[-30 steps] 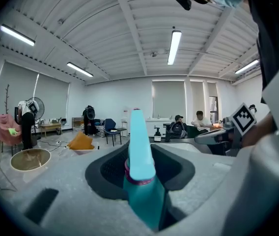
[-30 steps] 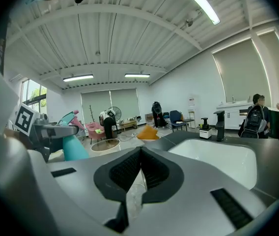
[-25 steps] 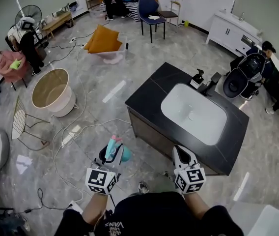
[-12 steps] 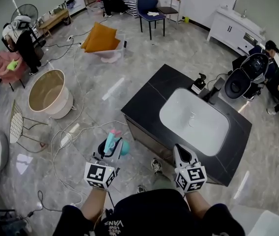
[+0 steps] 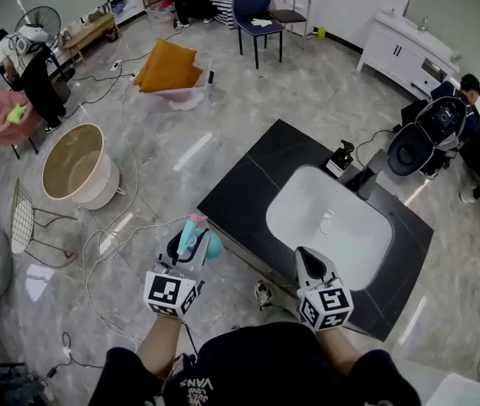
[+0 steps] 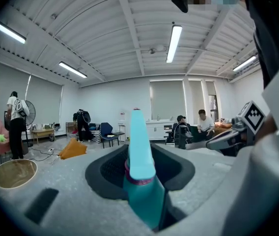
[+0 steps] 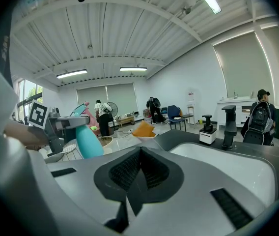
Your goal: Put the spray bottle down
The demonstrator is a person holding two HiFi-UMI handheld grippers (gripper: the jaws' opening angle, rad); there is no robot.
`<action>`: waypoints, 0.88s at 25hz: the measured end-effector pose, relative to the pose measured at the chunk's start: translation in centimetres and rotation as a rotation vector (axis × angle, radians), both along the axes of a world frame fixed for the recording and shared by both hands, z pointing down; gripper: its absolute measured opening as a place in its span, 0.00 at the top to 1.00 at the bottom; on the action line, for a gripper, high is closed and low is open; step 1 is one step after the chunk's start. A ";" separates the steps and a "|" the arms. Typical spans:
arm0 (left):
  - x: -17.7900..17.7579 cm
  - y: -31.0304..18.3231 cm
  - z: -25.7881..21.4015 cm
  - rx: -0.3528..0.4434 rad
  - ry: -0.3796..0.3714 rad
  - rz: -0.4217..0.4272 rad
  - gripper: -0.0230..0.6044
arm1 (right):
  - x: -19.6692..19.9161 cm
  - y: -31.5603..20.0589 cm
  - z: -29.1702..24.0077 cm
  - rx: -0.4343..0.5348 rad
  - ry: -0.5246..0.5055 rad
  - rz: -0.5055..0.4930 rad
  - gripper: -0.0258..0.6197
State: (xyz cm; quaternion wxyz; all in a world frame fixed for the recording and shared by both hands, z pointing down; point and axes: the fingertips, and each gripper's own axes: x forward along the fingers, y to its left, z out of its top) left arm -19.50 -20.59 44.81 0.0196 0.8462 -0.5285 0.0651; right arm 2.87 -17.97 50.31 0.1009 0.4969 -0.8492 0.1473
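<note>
A teal spray bottle (image 5: 212,245) with a pink-tipped nozzle stands upright between the jaws of my left gripper (image 5: 192,245), which is shut on it. In the left gripper view the spray bottle (image 6: 140,166) fills the middle, pinched at its neck. My right gripper (image 5: 308,258) is shut with nothing in it, and it hovers over the near edge of the black counter (image 5: 244,184). Its closed jaws (image 7: 138,173) point across the white sink (image 7: 228,163). From there the spray bottle (image 7: 88,140) shows at the left, held over the floor just short of the counter's corner.
A soap dispenser (image 5: 339,157) and a black faucet (image 5: 365,176) stand behind the sink (image 5: 329,218). Cables (image 5: 122,227), a round tub (image 5: 75,163) and a wire chair (image 5: 24,218) lie on the floor to the left. A shoe (image 5: 263,294) shows below.
The counter and sink have drawn nearer and lower in the head view as both grippers moved toward them. The bottle stays in the left gripper's jaws.
</note>
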 end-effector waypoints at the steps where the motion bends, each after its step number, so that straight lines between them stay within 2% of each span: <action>1: 0.2 -0.7 0.1 0.001 -0.003 0.001 0.73 | 0.2 -0.5 0.1 -0.002 -0.001 0.000 0.96; 11: 2.4 -6.6 1.0 0.044 -0.040 0.025 0.73 | 1.8 -4.2 1.7 -0.035 -0.003 -0.002 0.96; 22: 5.3 -12.6 3.2 0.035 -0.062 0.052 0.73 | 3.6 -7.8 3.3 -0.058 -0.014 -0.013 0.96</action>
